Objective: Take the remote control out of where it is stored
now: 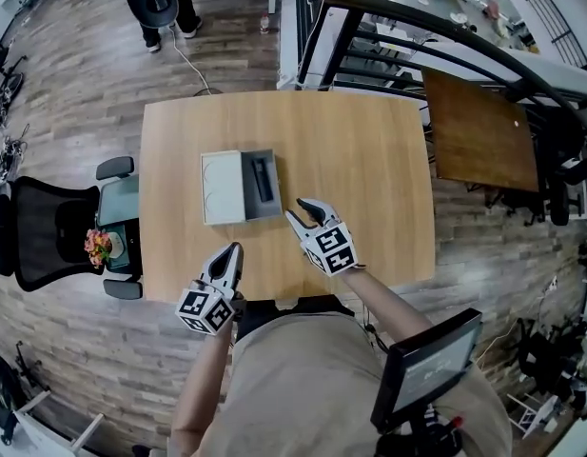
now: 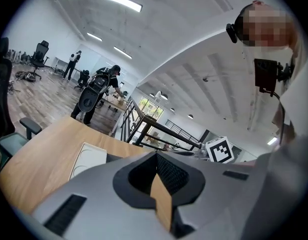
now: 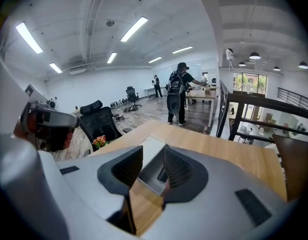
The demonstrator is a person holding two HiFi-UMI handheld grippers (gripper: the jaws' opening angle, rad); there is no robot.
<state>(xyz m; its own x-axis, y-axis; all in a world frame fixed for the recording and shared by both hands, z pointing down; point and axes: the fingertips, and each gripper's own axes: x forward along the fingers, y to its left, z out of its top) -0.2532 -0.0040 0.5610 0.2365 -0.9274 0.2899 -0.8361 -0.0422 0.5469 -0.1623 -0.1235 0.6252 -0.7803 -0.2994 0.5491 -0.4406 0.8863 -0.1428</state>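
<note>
wooden light-brown table point(image 1: 369, 179) has an open grey box point(image 1: 247, 201) on it. the box's flat white lid point(image 1: 222, 187) lies right beside it on the left, touching it. the long black remote control point(image 1: 264, 179) lies inside the grey box. the right gripper point(image 1: 305, 211) is just by the box's near corner, with its jaws partly apart and nothing between them. the left gripper point(image 1: 235, 248) is over the table's near edge, with its jaws closed together and empty.

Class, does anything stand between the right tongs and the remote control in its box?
Nothing visible does. The remote control lies uncovered in the open grey box, and only bare table separates it from the open right tongs.
</note>
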